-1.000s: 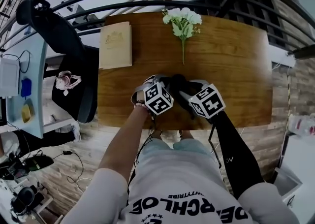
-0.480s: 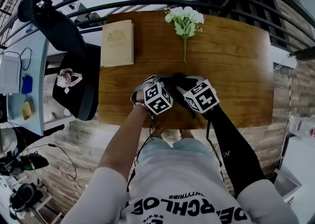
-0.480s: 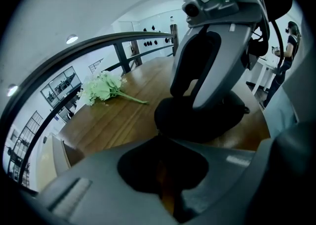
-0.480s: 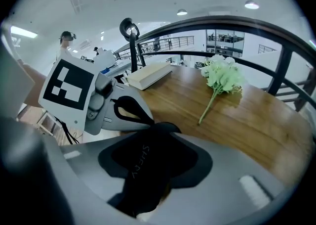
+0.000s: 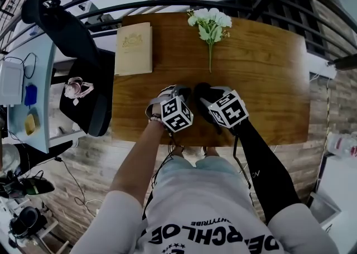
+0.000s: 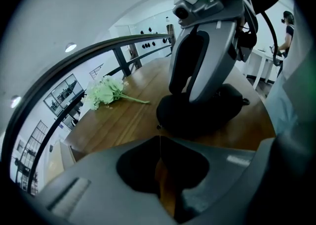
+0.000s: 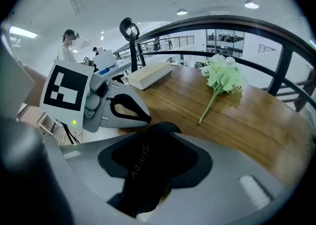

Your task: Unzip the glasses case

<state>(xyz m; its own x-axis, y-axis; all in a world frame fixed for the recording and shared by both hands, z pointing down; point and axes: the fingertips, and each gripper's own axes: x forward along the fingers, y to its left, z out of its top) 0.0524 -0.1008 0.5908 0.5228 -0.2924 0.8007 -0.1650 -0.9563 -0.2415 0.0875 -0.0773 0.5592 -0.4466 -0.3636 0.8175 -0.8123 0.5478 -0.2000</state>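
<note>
Right gripper (image 7: 153,140): jaws have just been closing and are now clamped on the black glasses case (image 6: 197,115), which is pinned to the table (image 5: 262,80) at lower centre of the head view. Left gripper (image 6: 159,140): jaws are held together, apparently pinched on the thin zipper pull (image 6: 157,129) at the case's edge. Compared with half a second earlier, the left gripper is seen slightly further left, so a gap is opened between the two. Judged: case is braced and the pull is only just begun. No opened zip is visible yet.
</note>
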